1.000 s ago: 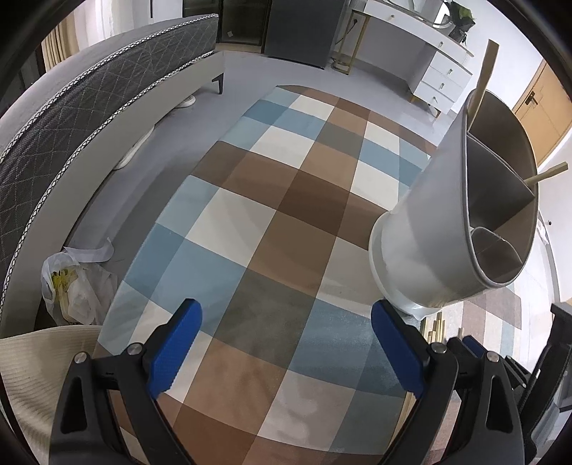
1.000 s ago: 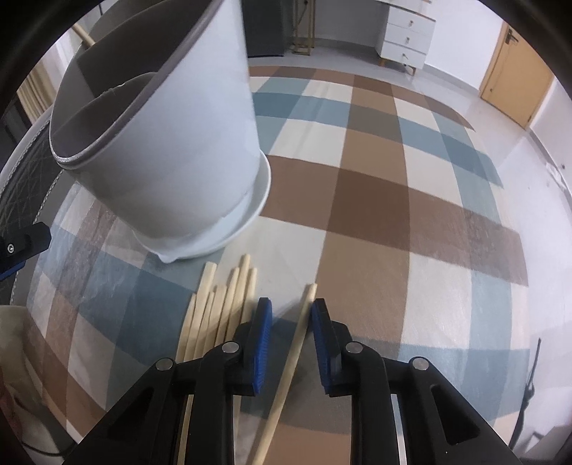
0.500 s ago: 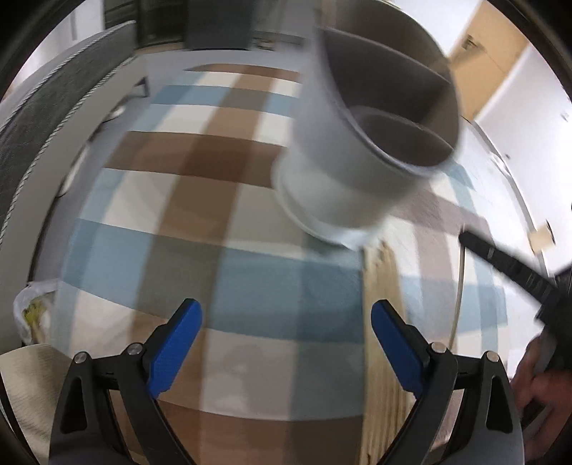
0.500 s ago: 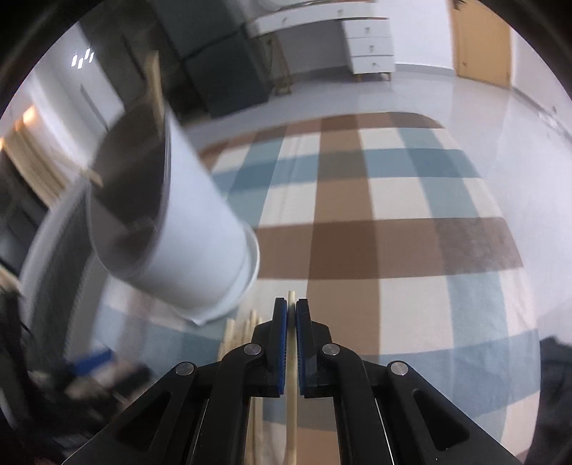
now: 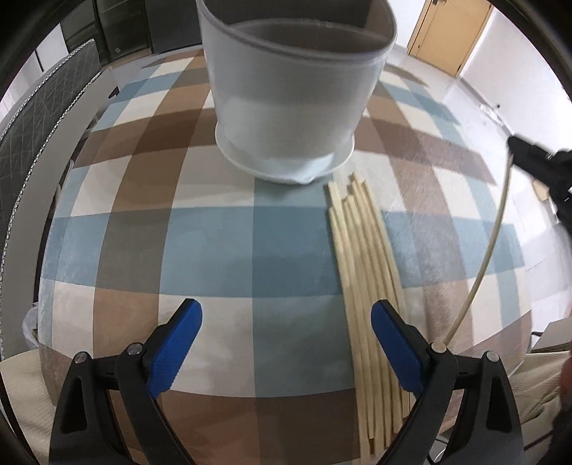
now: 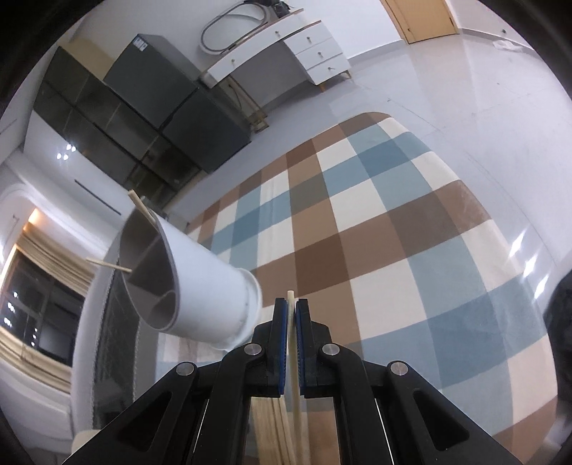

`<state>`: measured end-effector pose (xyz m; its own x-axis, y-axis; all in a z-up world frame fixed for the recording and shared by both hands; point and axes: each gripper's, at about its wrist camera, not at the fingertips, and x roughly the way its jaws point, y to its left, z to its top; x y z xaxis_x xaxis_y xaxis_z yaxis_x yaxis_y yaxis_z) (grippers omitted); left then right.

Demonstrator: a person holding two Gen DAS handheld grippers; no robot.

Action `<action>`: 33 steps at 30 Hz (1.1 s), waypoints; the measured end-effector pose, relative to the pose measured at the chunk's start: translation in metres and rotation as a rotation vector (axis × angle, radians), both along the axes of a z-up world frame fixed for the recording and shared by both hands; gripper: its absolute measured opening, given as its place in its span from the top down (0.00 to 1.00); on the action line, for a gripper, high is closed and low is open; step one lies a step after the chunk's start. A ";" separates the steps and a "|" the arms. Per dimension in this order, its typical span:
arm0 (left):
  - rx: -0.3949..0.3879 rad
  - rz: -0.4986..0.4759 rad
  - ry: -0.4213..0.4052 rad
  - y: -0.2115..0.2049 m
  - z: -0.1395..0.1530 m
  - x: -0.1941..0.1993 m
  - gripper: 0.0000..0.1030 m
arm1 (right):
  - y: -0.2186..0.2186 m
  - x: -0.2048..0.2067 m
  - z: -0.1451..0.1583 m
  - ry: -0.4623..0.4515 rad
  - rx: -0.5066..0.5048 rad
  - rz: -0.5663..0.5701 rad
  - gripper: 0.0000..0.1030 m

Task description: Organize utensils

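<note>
A white utensil holder point(image 5: 293, 89) with grey inner dividers stands on the checked rug, seen also in the right wrist view as the holder point(image 6: 200, 282) with two chopsticks point(image 6: 143, 211) sticking out. Several wooden chopsticks point(image 5: 364, 293) lie in a bundle on the rug just right of the holder. My left gripper point(image 5: 286, 343) is open above the rug, its right finger over the bundle. My right gripper point(image 6: 292, 322) is shut on one chopstick point(image 6: 291, 300), lifted off the rug; in the left wrist view that chopstick point(image 5: 489, 250) hangs from the right gripper point(image 5: 518, 150).
The checked rug point(image 6: 375, 221) covers the floor. A grey bed point(image 5: 32, 118) runs along the left. Dark cabinets point(image 6: 143, 103) and a white dresser point(image 6: 304, 46) stand at the far wall. A wooden door point(image 5: 447, 32) is at the back right.
My right gripper closed on a chopstick and lifted it, rolling and tilting up. My left gripper swung toward the holder and the bundle, which now lie straight ahead.
</note>
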<state>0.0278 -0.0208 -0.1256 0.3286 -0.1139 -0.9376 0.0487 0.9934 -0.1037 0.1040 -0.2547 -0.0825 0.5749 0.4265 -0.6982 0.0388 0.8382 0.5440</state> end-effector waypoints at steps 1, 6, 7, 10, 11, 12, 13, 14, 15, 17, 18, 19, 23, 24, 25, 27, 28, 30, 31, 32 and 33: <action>0.009 -0.001 0.013 0.000 -0.002 0.000 0.10 | 0.001 0.000 0.002 -0.006 -0.003 0.002 0.96; 0.007 0.010 0.040 0.002 -0.008 -0.001 0.10 | 0.002 -0.001 0.004 -0.018 -0.013 0.001 0.96; 0.015 0.007 0.035 0.001 -0.008 -0.001 0.10 | 0.002 -0.001 0.004 -0.017 -0.016 -0.001 0.96; 0.048 -0.007 0.031 -0.002 -0.010 -0.003 0.10 | 0.003 -0.001 0.004 -0.017 -0.029 -0.001 0.96; 0.045 -0.004 0.036 -0.001 -0.010 -0.003 0.10 | 0.004 -0.001 0.004 -0.019 -0.036 -0.002 0.96; 0.042 0.000 0.040 -0.001 -0.010 -0.002 0.10 | 0.003 0.000 0.004 -0.021 -0.038 -0.002 0.96; 0.044 0.004 0.045 0.000 -0.010 -0.001 0.10 | 0.003 0.000 0.005 -0.021 -0.037 -0.002 0.96; 0.043 0.004 0.048 0.002 -0.010 -0.001 0.10 | 0.003 0.000 0.005 -0.022 -0.037 -0.002 0.96; 0.045 0.005 0.052 0.001 -0.010 0.002 0.10 | 0.003 0.000 0.006 -0.024 -0.039 -0.002 0.96; 0.045 0.004 0.056 0.002 -0.010 0.004 0.10 | 0.004 0.000 0.006 -0.028 -0.045 -0.002 0.96; 0.050 0.005 0.058 0.002 -0.010 0.006 0.10 | 0.004 0.000 0.007 -0.029 -0.046 -0.002 0.96; 0.061 0.007 0.061 0.002 -0.011 0.007 0.10 | 0.004 0.000 0.008 -0.031 -0.047 -0.002 0.96; 0.081 0.037 0.064 0.009 -0.012 0.018 0.10 | 0.006 0.000 0.009 -0.032 -0.058 0.000 0.96; 0.073 0.045 0.062 0.012 -0.012 0.020 0.10 | 0.007 0.000 0.009 -0.027 -0.057 -0.003 0.96; 0.059 0.053 0.061 0.015 -0.012 0.024 0.10 | 0.006 0.000 0.009 -0.023 -0.050 -0.007 0.96; 0.046 0.070 0.067 0.019 -0.013 0.030 0.10 | 0.007 0.000 0.010 -0.022 -0.041 -0.008 0.96; 0.045 0.077 0.062 0.021 -0.014 0.034 0.10 | 0.008 0.000 0.011 -0.024 -0.043 -0.006 0.96; 0.040 0.079 0.060 0.022 -0.014 0.040 0.10 | 0.011 0.001 0.012 -0.028 -0.050 0.001 0.96; 0.037 0.083 0.058 0.022 -0.014 0.043 0.10 | 0.012 0.001 0.012 -0.030 -0.057 0.002 0.96; 0.033 0.084 0.052 0.021 -0.012 0.048 0.10 | 0.012 0.001 0.013 -0.032 -0.059 0.003 0.96; 0.031 0.083 0.046 0.022 -0.012 0.051 0.10 | 0.013 0.001 0.013 -0.033 -0.059 0.004 0.96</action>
